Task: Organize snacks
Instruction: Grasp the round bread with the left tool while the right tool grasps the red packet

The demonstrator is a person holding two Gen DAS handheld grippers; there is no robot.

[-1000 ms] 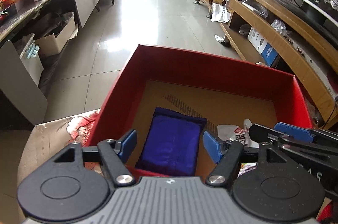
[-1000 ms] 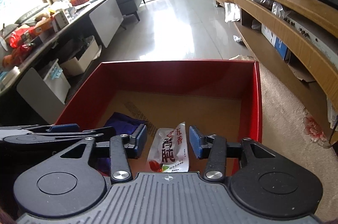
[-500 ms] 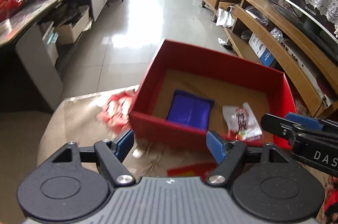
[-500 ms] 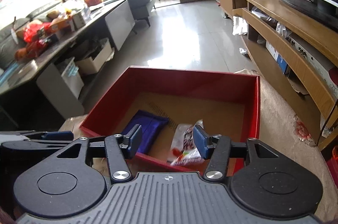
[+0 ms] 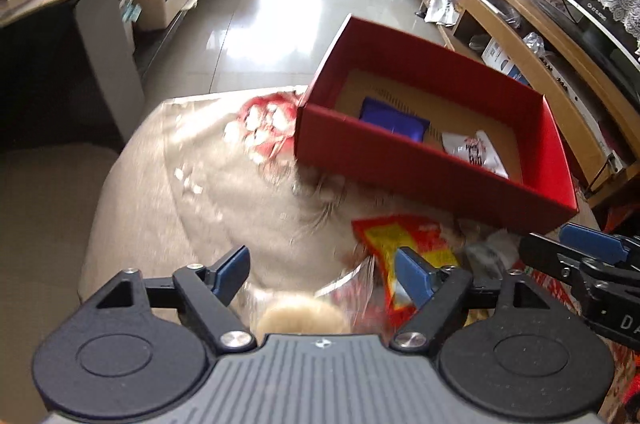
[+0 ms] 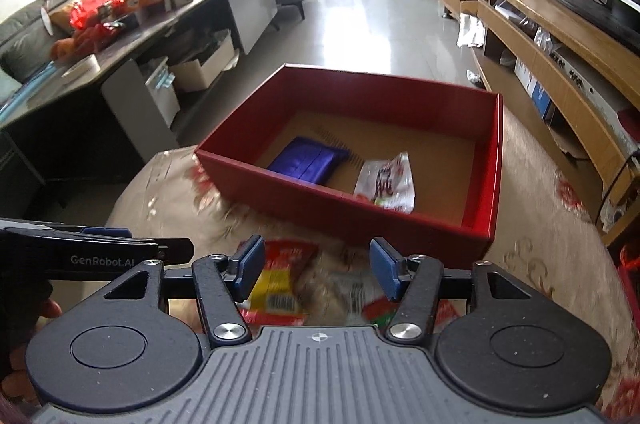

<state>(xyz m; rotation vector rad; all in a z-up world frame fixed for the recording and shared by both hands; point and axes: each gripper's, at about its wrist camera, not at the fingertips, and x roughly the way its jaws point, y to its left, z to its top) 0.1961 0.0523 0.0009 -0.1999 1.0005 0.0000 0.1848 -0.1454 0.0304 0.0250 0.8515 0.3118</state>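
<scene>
A red box (image 5: pixel 420 160) (image 6: pixel 352 212) stands on a beige flowered cloth. A purple packet (image 5: pixel 394 122) (image 6: pixel 308 160) and a white snack packet (image 5: pixel 474 152) (image 6: pixel 386 182) lie inside it. My left gripper (image 5: pixel 322 270) hangs over loose snacks in front of the box, its jaws opening with nothing gripped. A round pale biscuit in clear wrap (image 5: pixel 304 316) lies below it, and a red and yellow packet (image 5: pixel 404 244) (image 6: pixel 280 280) lies by its right finger. My right gripper (image 6: pixel 318 264) is also opening, empty, above that packet and a blurred wrapper (image 6: pixel 348 292).
A dark desk (image 6: pixel 120 36) with boxes beneath runs along the left. A long wooden shelf unit (image 6: pixel 560 64) lines the right. Shiny tiled floor (image 5: pixel 288 4) lies beyond the box. The cloth's left edge (image 5: pixel 120 192) drops off near the desk.
Both grippers have pulled back out of the red box and opened wider. The purple and white packets stay in the box. Loose snacks in front of the box have come into view.
</scene>
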